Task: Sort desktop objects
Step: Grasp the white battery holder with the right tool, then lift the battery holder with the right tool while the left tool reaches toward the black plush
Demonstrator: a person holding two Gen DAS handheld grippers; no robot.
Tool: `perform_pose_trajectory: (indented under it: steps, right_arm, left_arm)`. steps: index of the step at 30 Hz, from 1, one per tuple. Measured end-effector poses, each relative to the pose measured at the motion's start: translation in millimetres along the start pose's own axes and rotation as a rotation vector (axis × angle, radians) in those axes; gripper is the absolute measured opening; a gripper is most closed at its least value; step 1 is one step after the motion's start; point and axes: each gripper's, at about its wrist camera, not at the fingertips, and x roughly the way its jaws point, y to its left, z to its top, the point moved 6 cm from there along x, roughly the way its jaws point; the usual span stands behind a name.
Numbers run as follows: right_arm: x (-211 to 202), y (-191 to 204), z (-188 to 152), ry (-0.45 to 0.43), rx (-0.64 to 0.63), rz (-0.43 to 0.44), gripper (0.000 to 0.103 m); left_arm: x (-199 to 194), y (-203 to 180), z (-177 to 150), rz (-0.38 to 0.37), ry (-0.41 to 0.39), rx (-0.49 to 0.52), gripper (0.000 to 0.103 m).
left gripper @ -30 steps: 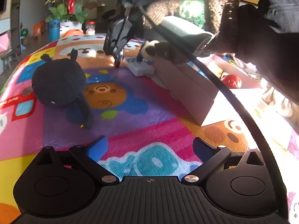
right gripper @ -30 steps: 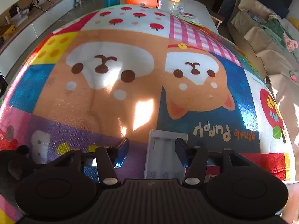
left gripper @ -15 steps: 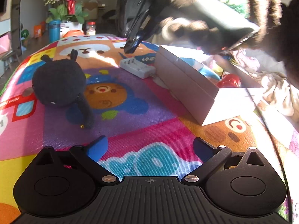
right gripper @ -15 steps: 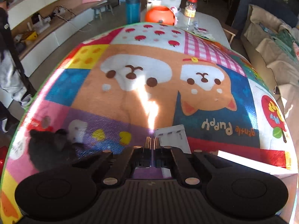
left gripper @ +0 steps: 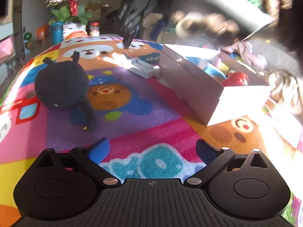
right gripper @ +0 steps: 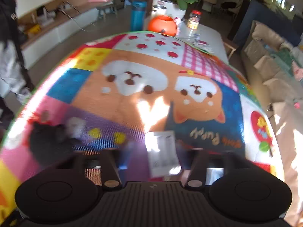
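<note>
Left wrist view, item by item. Your left gripper (left gripper: 151,148): jaws spread wide, nothing between them, low over the surface (left gripper: 151,132), which is covered by a bright cartoon-print mat.

White battery charger (left gripper: 144,69): lies flat on the mat at the far side, just beside the near corner of the white box (left gripper: 198,87). Its long axis runs diagonally, from the far left toward the near right. No label on it is legible.

Black plush toy (left gripper: 61,82): sits on the mat to the left, well apart from the charger, with one dark limb trailing toward you.

White box: open-topped, long side running away from you, with a red object (left gripper: 237,78) and a blue-and-white item inside.

Your right gripper (left gripper: 129,37): seen from this side above the charger, tips pointing down, blurred.

Right wrist view. Your right gripper (right gripper: 153,154): jaws spread, blurred by motion, with the charger (right gripper: 162,153) lying between them on the mat, its long axis running away from you. You cannot tell whether the pads touch it.

Writing: "Puppy" is printed on the mat's blue panel (right gripper: 214,138), upside down from your side; the word before it is too blurred to read.

Beyond the mat: an orange bowl (right gripper: 162,25), a blue bottle (right gripper: 138,18) and a red-lidded jar (right gripper: 193,19).
</note>
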Motion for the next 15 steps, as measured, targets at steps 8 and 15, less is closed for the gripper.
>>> perform_pose_trajectory:
  steps: [8,15]
  right_arm:
    - [79.2,-9.0,8.1,0.124,0.045,0.027,0.066]
    - [53.8,12.3,-8.9,0.19,0.185,0.368,0.055]
  left_arm:
    - [-8.3,19.4,2.1,-0.073,-0.014,-0.109,0.101]
    - [-11.5,18.9,-0.6,-0.076,-0.009,-0.096,0.101]
